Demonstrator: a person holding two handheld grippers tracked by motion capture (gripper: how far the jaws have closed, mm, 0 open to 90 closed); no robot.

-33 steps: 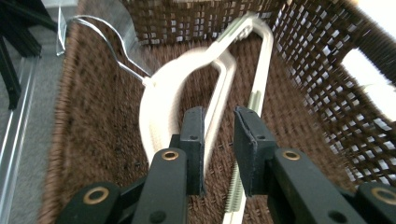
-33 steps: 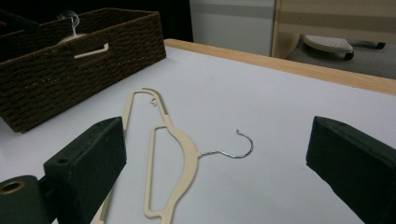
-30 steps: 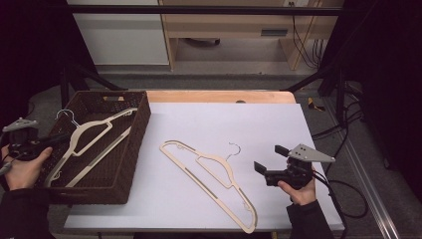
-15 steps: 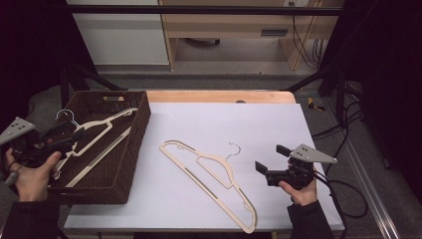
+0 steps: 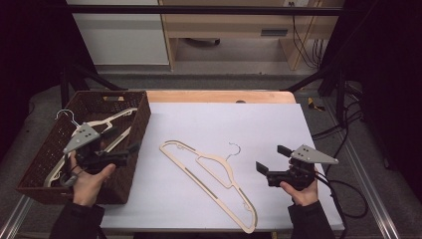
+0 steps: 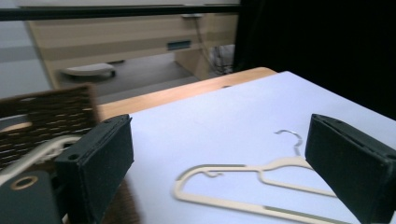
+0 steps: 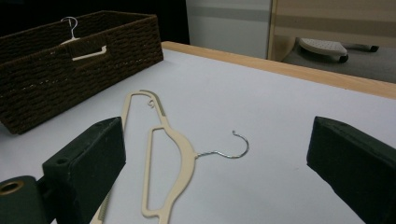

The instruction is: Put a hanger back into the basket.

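Note:
A beige hanger (image 5: 215, 175) with a wire hook lies flat on the white table top (image 5: 239, 124), slanting from middle to front. A second beige hanger (image 5: 118, 117) lies in the dark woven basket (image 5: 109, 93) at the left. My left gripper (image 5: 122, 141) hovers over the basket's right side, pointing at the table. Its jaws have just been opening and stand open with nothing between them. In the left gripper view the gripper (image 6: 224, 154) looks across at the table hanger (image 6: 252, 179). My right gripper (image 5: 272, 159), (image 7: 219, 158) is open to the right of that hanger (image 7: 173, 144), apart from it.
The basket (image 7: 70, 79) takes up the table's left end. A wooden strip (image 5: 219, 96) runs along the far edge. Black cables (image 5: 343, 144) hang off the right side. Wooden furniture (image 5: 234, 25) stands on the floor beyond the table.
My left gripper has moved right, from the basket's left edge to above its right side, and its jaws have opened. The basket hanger stays in the basket. The right gripper has not moved.

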